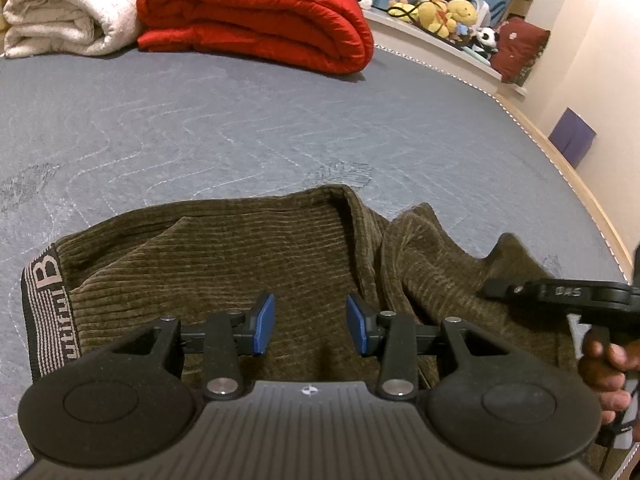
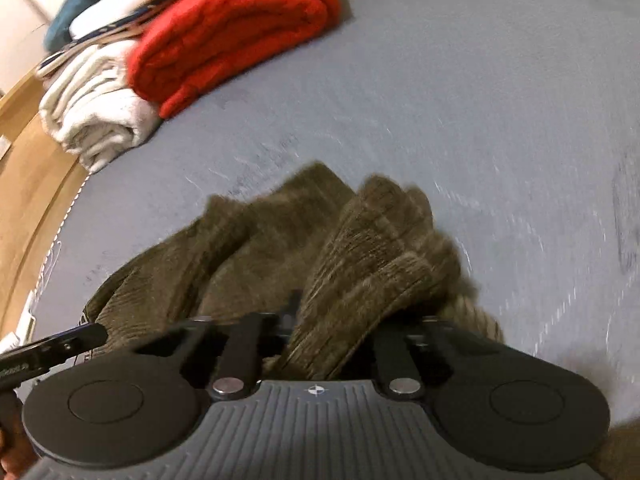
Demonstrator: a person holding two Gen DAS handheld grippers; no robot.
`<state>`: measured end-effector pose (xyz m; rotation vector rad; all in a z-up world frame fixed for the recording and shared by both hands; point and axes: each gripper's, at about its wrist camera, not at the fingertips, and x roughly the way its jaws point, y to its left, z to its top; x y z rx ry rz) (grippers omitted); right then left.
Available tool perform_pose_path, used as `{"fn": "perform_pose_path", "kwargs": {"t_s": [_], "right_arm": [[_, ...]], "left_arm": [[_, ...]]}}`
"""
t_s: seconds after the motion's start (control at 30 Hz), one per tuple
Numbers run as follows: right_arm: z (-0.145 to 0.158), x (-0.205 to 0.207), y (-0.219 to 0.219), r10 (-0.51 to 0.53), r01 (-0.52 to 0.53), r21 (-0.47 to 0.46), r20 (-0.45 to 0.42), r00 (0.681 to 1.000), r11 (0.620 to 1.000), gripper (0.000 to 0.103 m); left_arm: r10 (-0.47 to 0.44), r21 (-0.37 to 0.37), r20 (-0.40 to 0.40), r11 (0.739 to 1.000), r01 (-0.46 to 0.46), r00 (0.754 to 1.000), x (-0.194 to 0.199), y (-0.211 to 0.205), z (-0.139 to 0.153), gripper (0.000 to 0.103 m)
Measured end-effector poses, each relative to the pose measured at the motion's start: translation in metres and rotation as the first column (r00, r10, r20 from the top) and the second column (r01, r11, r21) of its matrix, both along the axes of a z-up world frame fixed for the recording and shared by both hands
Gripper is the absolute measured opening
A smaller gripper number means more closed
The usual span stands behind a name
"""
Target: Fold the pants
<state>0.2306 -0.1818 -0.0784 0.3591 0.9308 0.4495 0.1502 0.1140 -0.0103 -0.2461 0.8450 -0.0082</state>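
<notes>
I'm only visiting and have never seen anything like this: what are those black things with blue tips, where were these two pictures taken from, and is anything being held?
No robot here: a person holds a hand-operated gripper in each hand, and each carries a wide-angle camera looking along its two fingers. One picture comes from the left gripper, the other from the right gripper. The blue tips are the left one's pads; they stand apart above the cloth, gripping nothing. The person's right hand shows at that picture's edge. The right gripper has closed on a bunched fold of the brown corduroy pants, which lie rumpled on a grey-blue mattress. Behind them lie a folded red quilt and a cream blanket, with soft toys on a ledge.
</notes>
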Motion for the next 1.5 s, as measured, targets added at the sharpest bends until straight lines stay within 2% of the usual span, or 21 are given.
{"fn": "perform_pose_path", "kwargs": {"t_s": [0.13, 0.23, 0.33, 0.43, 0.5, 0.57, 0.6, 0.67, 0.7, 0.73, 0.77, 0.87, 0.93, 0.97, 1.03, 1.1, 1.2, 1.27, 1.33, 1.43, 1.5], "right_arm": [[0.031, -0.007, -0.002, 0.054, -0.061, 0.041, 0.146, 0.988, 0.997, 0.008], [0.054, -0.011, -0.027, 0.027, -0.078, 0.191, 0.253, 0.967, 0.979, 0.008], [0.068, -0.013, -0.079, -0.112, -0.022, 0.382, 0.325, 0.939, 0.924, 0.008], [0.065, -0.015, -0.141, -0.323, 0.126, 0.516, 0.311, 0.894, 0.847, 0.008], [0.057, -0.019, -0.191, -0.523, 0.300, 0.578, 0.267, 0.809, 0.759, 0.008], [0.044, -0.029, -0.246, -0.732, 0.514, 0.584, 0.222, 0.644, 0.629, 0.008], [0.035, -0.035, -0.269, -0.814, 0.621, 0.555, 0.202, 0.545, 0.553, 0.008], [0.007, -0.047, -0.318, -0.935, 0.797, 0.497, 0.099, 0.340, 0.343, 0.008], [-0.007, -0.051, -0.337, -0.961, 0.854, 0.446, 0.056, 0.273, 0.268, 0.009], [-0.020, -0.052, -0.351, -0.969, 0.882, 0.405, 0.041, 0.245, 0.241, 0.009], [-0.032, -0.048, -0.361, -0.965, 0.904, 0.344, 0.041, 0.257, 0.256, 0.010], [-0.050, -0.031, -0.368, -0.929, 0.896, 0.254, 0.036, 0.368, 0.364, 0.015], [-0.050, -0.028, -0.371, -0.900, 0.871, 0.230, 0.070, 0.431, 0.435, 0.033], [-0.048, -0.026, -0.370, -0.883, 0.857, 0.213, 0.103, 0.458, 0.470, 0.037], [-0.041, -0.022, -0.363, -0.865, 0.842, 0.200, 0.131, 0.483, 0.501, 0.040], [-0.043, -0.026, -0.361, -0.864, 0.840, 0.202, 0.118, 0.489, 0.503, 0.039], [-0.042, -0.029, -0.364, -0.862, 0.840, 0.192, 0.113, 0.494, 0.507, 0.038], [-0.037, -0.037, -0.366, -0.857, 0.839, 0.179, 0.125, 0.499, 0.515, 0.030], [-0.033, -0.036, -0.369, -0.848, 0.830, 0.177, 0.140, 0.511, 0.529, 0.015], [-0.019, -0.025, -0.372, -0.823, 0.799, 0.202, 0.179, 0.539, 0.567, 0.009], [0.010, -0.026, -0.368, -0.796, 0.763, 0.241, 0.279, 0.537, 0.599, 0.008]], "left_arm": [[0.019, -0.009, -0.012, 1.000, -0.019, 1.000, 0.005, 0.004, -0.004, 0.044], [0.024, -0.003, -0.015, 1.000, -0.024, 1.000, 0.009, 0.006, -0.006, 0.044], [0.027, 0.007, -0.013, 1.000, -0.027, 1.000, 0.012, 0.007, -0.007, 0.044], [0.023, 0.001, -0.015, 1.000, -0.023, 1.000, 0.011, 0.006, -0.008, 0.044], [0.009, 0.001, -0.013, 1.000, -0.009, 1.000, 0.010, 0.003, -0.006, 0.044], [-0.009, 0.005, -0.006, 1.000, 0.009, 1.000, 0.008, -0.001, -0.005, 0.044], [-0.021, 0.010, -0.002, 1.000, 0.021, 1.000, 0.007, -0.003, -0.004, 0.044], [-0.042, 0.023, 0.000, 0.999, 0.042, 0.999, 0.005, -0.007, -0.004, 0.044], [-0.056, 0.029, 0.000, 0.998, 0.056, 0.998, 0.004, -0.009, -0.006, 0.044], [-0.078, 0.034, -0.002, 0.996, 0.078, 0.997, 0.004, -0.012, -0.007, 0.044], [-0.096, 0.037, -0.005, 0.995, 0.096, 0.995, 0.004, -0.016, -0.008, 0.044], [-0.175, 0.037, 0.003, 0.984, 0.175, 0.985, 0.003, -0.030, -0.014, 0.048], [-0.249, 0.005, 0.026, 0.968, 0.249, 0.968, 0.001, -0.043, -0.018, 0.048], [-0.293, -0.023, 0.032, 0.955, 0.294, 0.955, 0.002, -0.050, -0.022, 0.048], [-0.376, -0.071, 0.046, 0.923, 0.379, 0.925, 0.001, -0.065, -0.030, 0.049], [-0.446, -0.063, 0.041, 0.892, 0.448, 0.894, 0.000, -0.083, -0.040, 0.053], [-0.514, 0.011, 0.022, 0.858, 0.514, 0.857, -0.003, -0.106, -0.056, 0.056], [-0.535, 0.116, 0.002, 0.839, 0.531, 0.845, -0.005, -0.119, -0.066, 0.054], [-0.527, 0.201, -0.016, 0.831, 0.519, 0.850, -0.007, -0.120, -0.068, 0.020], [-0.514, 0.122, 0.004, 0.851, 0.510, 0.858, -0.003, -0.098, -0.051, 0.010], [-0.501, 0.092, 0.048, 0.864, 0.496, 0.864, -0.004, -0.080, -0.032, 0.009]]}}
